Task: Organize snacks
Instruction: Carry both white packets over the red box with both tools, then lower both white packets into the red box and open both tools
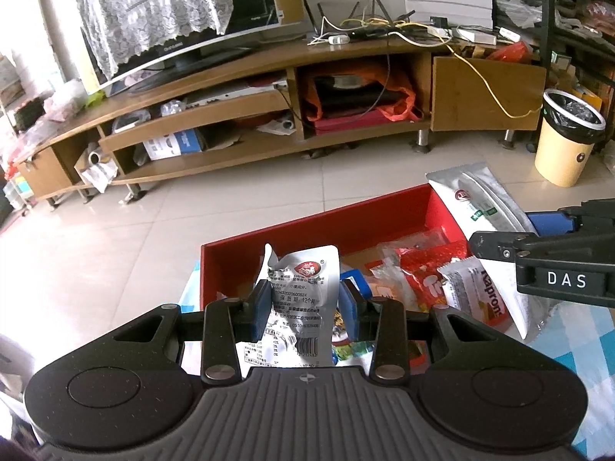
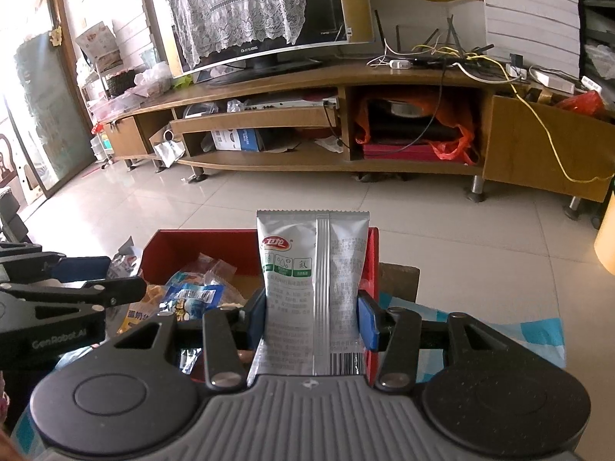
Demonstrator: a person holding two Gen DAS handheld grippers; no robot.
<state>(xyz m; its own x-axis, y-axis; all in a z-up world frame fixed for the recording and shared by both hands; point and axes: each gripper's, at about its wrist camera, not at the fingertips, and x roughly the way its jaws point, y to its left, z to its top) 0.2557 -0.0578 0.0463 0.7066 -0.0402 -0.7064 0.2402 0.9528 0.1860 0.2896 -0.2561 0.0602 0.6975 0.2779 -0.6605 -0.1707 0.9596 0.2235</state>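
Observation:
My left gripper (image 1: 305,303) is shut on a crumpled silver snack packet (image 1: 303,292) and holds it upright over the near side of the red box (image 1: 307,226). My right gripper (image 2: 313,315) is shut on a taller silver snack bag with a red logo (image 2: 313,269), held upright over the box's right wall (image 2: 372,261). That bag also shows in the left wrist view (image 1: 480,199). Inside the box lie several snacks, among them a red packet (image 1: 419,269), a white wafer packet (image 1: 480,292) and a blue packet (image 2: 196,296).
The box stands on a blue and white checked cloth (image 1: 576,342) on a small table. Beyond it are a tiled floor (image 1: 153,223), a long wooden TV stand (image 1: 269,88) with a lace-covered TV (image 1: 161,11), and a cream bin (image 1: 569,138) at the right.

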